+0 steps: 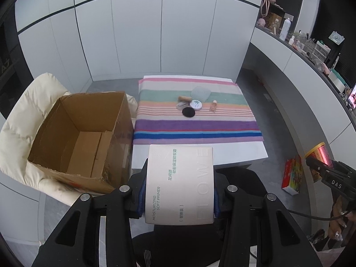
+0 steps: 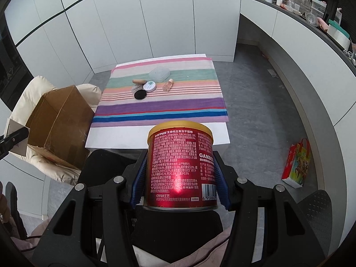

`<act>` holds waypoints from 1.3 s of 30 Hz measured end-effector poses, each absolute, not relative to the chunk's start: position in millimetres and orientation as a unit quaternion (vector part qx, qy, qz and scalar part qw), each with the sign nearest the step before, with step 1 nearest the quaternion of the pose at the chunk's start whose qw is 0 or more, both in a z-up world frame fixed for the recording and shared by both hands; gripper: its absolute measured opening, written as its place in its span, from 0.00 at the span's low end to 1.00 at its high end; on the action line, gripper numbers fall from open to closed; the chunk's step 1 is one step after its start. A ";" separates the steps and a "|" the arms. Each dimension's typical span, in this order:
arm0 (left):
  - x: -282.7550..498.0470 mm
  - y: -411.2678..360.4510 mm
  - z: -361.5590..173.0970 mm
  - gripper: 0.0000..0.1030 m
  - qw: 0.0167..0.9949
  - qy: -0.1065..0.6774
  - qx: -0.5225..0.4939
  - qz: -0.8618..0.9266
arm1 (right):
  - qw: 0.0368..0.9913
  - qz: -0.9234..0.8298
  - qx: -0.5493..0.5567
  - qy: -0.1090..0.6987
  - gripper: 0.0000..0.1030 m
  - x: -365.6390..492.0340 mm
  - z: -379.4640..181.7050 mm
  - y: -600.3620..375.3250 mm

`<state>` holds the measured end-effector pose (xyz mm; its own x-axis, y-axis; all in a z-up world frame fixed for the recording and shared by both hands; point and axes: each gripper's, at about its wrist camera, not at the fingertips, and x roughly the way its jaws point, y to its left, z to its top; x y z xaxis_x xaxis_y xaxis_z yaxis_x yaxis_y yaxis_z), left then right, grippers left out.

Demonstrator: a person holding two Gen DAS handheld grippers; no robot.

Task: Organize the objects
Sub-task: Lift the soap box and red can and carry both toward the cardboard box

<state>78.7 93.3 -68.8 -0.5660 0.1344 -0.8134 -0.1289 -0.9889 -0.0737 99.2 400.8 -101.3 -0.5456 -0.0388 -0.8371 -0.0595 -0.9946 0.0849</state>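
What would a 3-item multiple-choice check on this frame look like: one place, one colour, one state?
1. Where is the cardboard box relative to the striped cloth?
A. on the cloth
B. left of it, on a cream cushion
C. right of it, on the floor

2. What colour is the can in the right gripper?
A. red with a gold rim
B. blue
C. plain silver

3. What state is the left gripper in?
A. open and empty
B. shut on a white carton
C. shut on a bottle

Answers:
1 B, the box sits on the cushion beside the cloth's left edge.
2 A, red label and gold top rim show.
3 B, both pads press the carton sides.
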 end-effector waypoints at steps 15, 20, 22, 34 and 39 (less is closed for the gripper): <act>71.4 76.0 -88.5 0.43 0.064 -0.027 -0.480 0.875 | -0.003 0.871 -0.489 0.037 0.55 82.1 -110.9 389.5; 74.7 65.4 -96.5 0.43 0.048 -0.032 -0.486 0.872 | -0.023 0.871 -0.489 0.026 0.55 75.9 -114.1 374.5; 76.9 60.3 -99.0 0.43 0.039 -0.034 -0.487 0.872 | -0.034 0.871 -0.490 0.020 0.55 72.6 -115.6 365.1; 102.1 -6.4 -109.6 0.43 -0.029 -0.076 -0.494 0.866 | -0.116 0.861 -0.494 -0.026 0.54 54.2 -125.8 284.3; 114.0 -31.6 -112.3 0.43 -0.052 -0.092 -0.495 0.862 | -0.162 0.854 -0.492 -0.050 0.55 52.1 -127.8 242.5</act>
<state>114.0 -31.6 -112.3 -0.5044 0.0021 -0.8635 0.1807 -0.9776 -0.1079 52.1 242.5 -127.8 -0.4644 -0.2267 -0.8561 0.3260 -0.9426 0.0728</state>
